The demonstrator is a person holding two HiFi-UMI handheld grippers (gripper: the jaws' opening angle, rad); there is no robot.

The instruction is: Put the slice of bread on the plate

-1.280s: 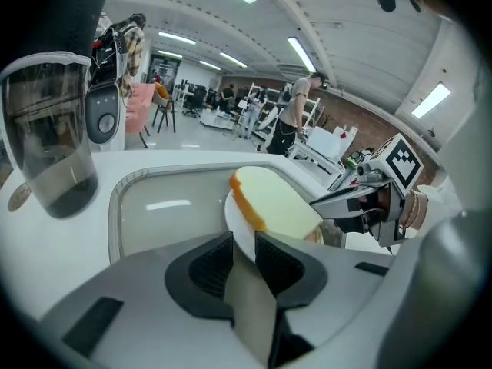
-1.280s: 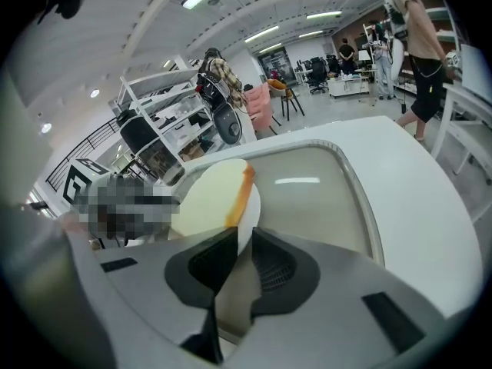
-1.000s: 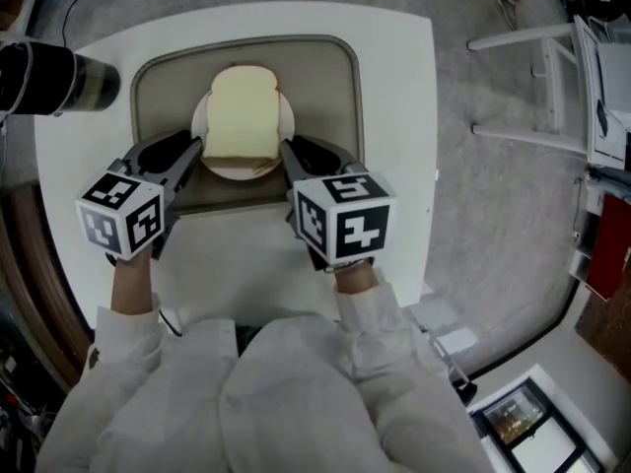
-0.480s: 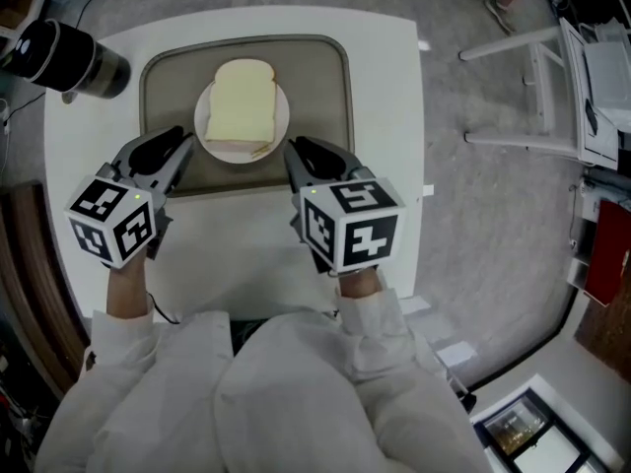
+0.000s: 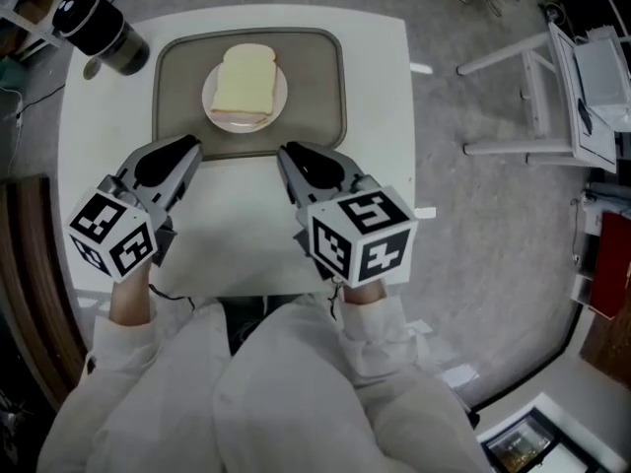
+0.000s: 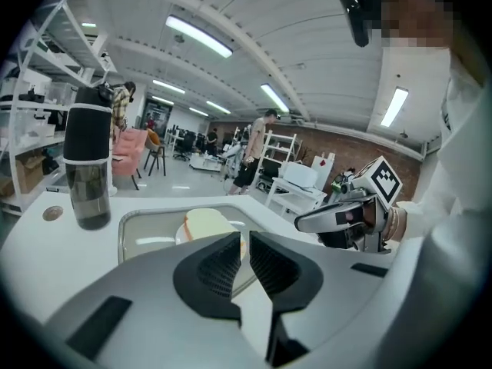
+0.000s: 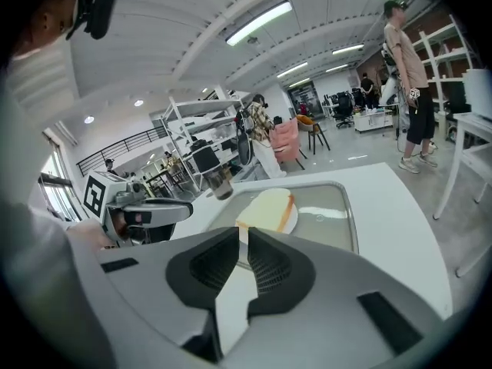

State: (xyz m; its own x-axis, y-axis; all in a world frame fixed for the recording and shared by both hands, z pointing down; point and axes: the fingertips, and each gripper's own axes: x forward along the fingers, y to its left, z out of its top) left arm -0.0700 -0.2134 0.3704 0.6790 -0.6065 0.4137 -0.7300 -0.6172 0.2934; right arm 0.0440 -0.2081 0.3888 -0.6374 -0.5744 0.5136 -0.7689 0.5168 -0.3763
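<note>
View from the head, with both gripper views. A white square table (image 5: 380,97) carries everything named here, and the tray serves as the reference for all positions. The person's white sleeves (image 5: 296,392) fill the lower field, on the near side of the tray. A grey-brown tray (image 5: 320,97) with rounded corners lies on the far half of the table.

The left gripper (image 5: 190,147) is held just short of the tray's near left corner, apart from it. Its jaws are drawn together to a thin slit and grasp nothing; in its own view the tray and its load show beyond the closed tips. The right gripper (image 5: 285,154) is held just short of the tray's near edge, right of centre. Its jaws are likewise closed to a thin slit, with nothing between them.

Each gripper bears a cube, left (image 5: 113,235) and right (image 5: 360,235), nearer the person than the tray. The only markings that can be read on them are black-and-white square patterns, not letters. A white metal frame (image 5: 532,57) stands on the grey floor, well to the right of the tray.

A black and grey flask (image 5: 99,33) stands upright on the table, just beyond the tray's far left corner. A round white plate (image 5: 279,101) sits inside the tray, towards its far side and a little left of centre. The slice of bread (image 5: 243,80) lies flat on the plate, pale face up, with a brown crust along its near edge.
</note>
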